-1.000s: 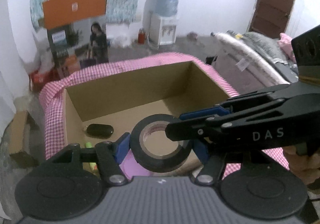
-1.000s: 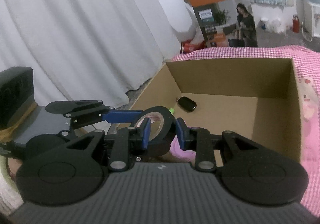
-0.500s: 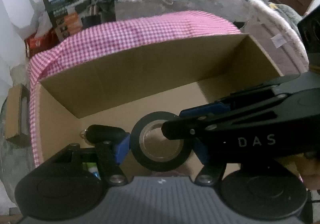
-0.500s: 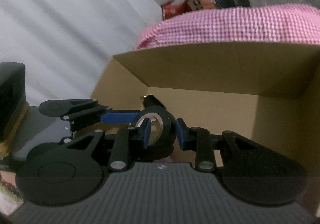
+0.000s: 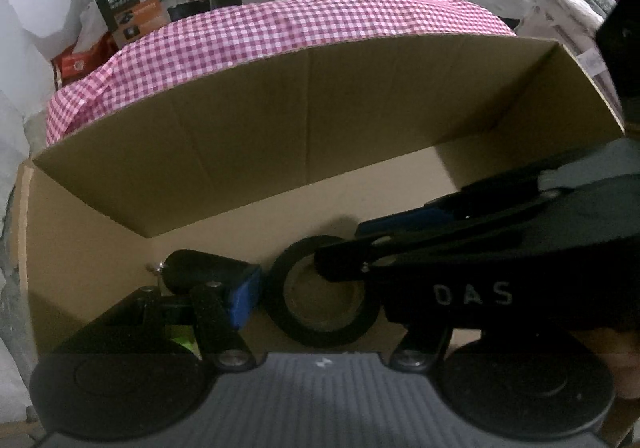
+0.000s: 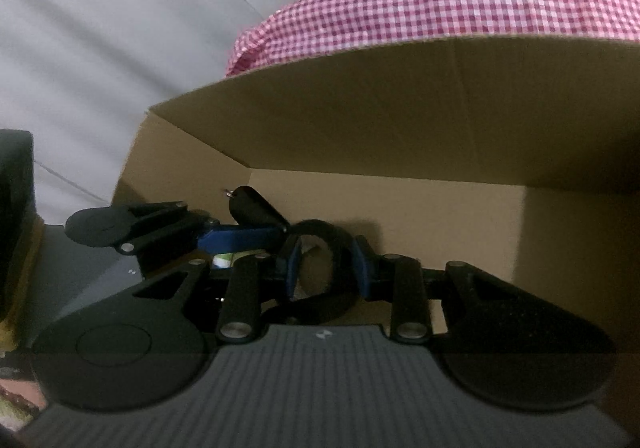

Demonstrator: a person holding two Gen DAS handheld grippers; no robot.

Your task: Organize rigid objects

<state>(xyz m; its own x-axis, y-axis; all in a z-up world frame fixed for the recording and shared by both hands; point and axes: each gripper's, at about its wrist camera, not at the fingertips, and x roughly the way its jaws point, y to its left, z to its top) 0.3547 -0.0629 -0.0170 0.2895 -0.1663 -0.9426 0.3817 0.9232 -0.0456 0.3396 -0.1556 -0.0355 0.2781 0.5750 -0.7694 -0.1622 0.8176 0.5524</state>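
Right gripper reaches in from the right edge of the left wrist view, one finger poked through the hole of the black tape roll, pinching the ring's wall. Left gripper straddles the roll from outside; its blue pad sits just beside the roll's left edge, the other finger is hidden behind the right gripper, so whether it squeezes I cannot tell. Both hands are at the roll, hanging low inside the cardboard box, hole facing the camera. A dark key fob lies just left of it on the box floor.

Over to the right wrist view: blue pads clamp the roll's wall, ring edge-on and upright, box floor right below. Left gripper's blue finger comes in from the left; fob just beyond.

Against a second back, both grippers have dropped from above the rim to well inside the box, the far wall now looming, the room nearly gone. Release looks next, I'd say.
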